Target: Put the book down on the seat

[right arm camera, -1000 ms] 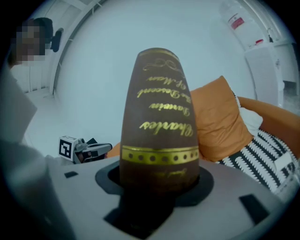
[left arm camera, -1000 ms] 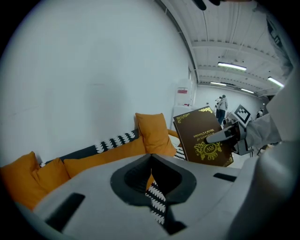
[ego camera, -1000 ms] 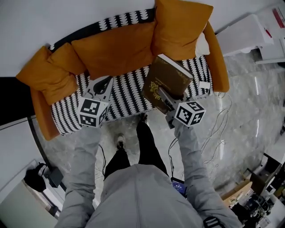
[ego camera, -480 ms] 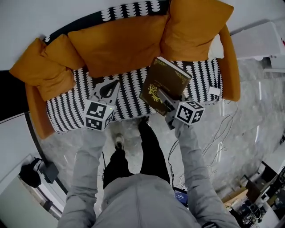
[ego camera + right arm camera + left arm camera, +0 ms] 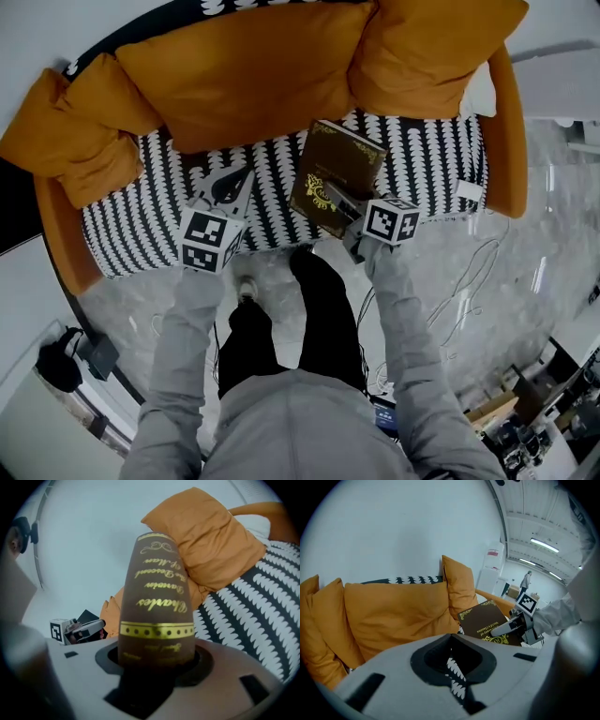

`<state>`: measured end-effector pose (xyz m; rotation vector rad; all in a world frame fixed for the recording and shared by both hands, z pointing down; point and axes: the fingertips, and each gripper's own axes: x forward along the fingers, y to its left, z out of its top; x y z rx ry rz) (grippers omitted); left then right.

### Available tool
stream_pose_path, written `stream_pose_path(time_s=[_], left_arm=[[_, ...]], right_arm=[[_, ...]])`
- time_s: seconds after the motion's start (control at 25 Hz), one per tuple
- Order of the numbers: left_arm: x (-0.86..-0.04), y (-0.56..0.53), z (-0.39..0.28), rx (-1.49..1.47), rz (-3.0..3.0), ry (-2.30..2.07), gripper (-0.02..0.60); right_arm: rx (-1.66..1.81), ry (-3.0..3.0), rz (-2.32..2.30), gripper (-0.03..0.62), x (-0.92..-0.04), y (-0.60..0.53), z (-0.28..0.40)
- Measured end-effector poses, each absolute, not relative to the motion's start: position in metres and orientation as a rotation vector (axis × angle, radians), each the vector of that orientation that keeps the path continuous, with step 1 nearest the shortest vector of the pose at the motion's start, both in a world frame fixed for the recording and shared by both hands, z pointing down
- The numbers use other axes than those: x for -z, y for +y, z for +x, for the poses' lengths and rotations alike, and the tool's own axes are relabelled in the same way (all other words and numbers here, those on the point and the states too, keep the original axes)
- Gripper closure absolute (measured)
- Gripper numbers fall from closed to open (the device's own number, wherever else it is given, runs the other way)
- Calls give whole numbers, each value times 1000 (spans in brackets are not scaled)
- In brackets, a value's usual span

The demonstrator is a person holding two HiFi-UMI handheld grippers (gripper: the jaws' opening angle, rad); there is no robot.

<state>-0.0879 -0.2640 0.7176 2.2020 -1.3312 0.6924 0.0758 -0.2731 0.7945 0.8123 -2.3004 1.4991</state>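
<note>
We hold the right gripper (image 5: pixel 335 199) out over the sofa with its jaws spread wide and clamped on the near edge of the book (image 5: pixel 339 167) – a thick brown volume with gold lettering. In the right gripper view the book's spine rises straight up from between the jaws and fills the middle of the picture.

The book sits tilted above the right half of the seat (image 5: pixel 141 230), its far edge toward the back cushions. Whether its lower corner touches the seat we cannot tell.

To the left, well apart from the book, the left gripper (image 5: pixel 225 185) hangs over the middle of the seat with its jaws together; the seat's black-and-white pattern shows through the opening behind them.

Beyond the seat a long orange cushion (image 5: pixel 248 75) lies along the back, a second one (image 5: pixel 436 52) leans at the far right, and two more (image 5: pixel 70 136) are piled at the left end. A small white tag (image 5: pixel 467 190) lies near the seat's right edge, beside the orange sofa arm (image 5: pixel 506 150). Nearer us, our grey sleeves (image 5: pixel 187 328) and dark trousers (image 5: pixel 323 309) stand over a marbled floor (image 5: pixel 525 262) – thin cables (image 5: pixel 469 286) trail across it on the right.
</note>
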Motion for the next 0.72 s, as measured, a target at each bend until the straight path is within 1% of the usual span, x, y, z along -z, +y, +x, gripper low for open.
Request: stream_pose_path(time_s=[0.36, 0.72], left_arm=[[-746, -260, -82, -714, 2184, -1318, 557], [-753, -253, -86, -713, 2164, -1338, 557]], right_arm=[[-1579, -2169, 734, 347, -854, -259, 76], [-1656, -2087, 725, 347, -886, -256, 84]])
